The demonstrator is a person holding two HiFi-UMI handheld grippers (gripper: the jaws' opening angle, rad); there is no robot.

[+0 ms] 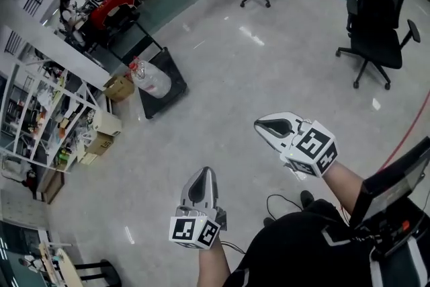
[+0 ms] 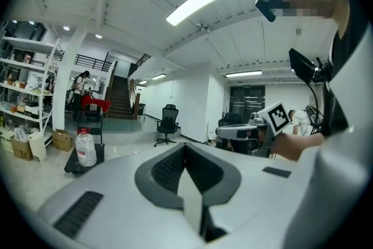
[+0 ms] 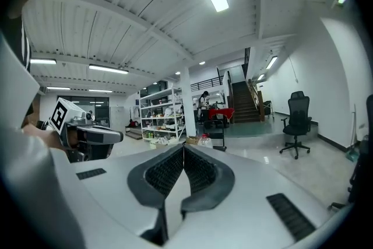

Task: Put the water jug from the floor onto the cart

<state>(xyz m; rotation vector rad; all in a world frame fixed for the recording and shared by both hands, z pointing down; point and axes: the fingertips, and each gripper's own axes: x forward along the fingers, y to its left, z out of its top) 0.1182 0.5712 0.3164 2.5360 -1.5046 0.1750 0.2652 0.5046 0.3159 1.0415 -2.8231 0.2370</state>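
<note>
**Jug on the cart, both grippers shut and empty**

The jug (image 1: 152,79) stands on the black deck of the cart (image 1: 176,77). In the head view it sits toward the deck's left edge, and the right edge is bare. The left gripper view also shows it upright on that deck. The task therefore looks done, and I judge that no lifting is left.

The left hand-held gripper (image 1: 201,178) and the right hand-held gripper (image 1: 267,126) each have their jaws closed together with nothing between them. Both are held out in front of the person over open floor, well apart from the cart. They point roughly level toward it, with the right one a little ahead of the left.
</note>
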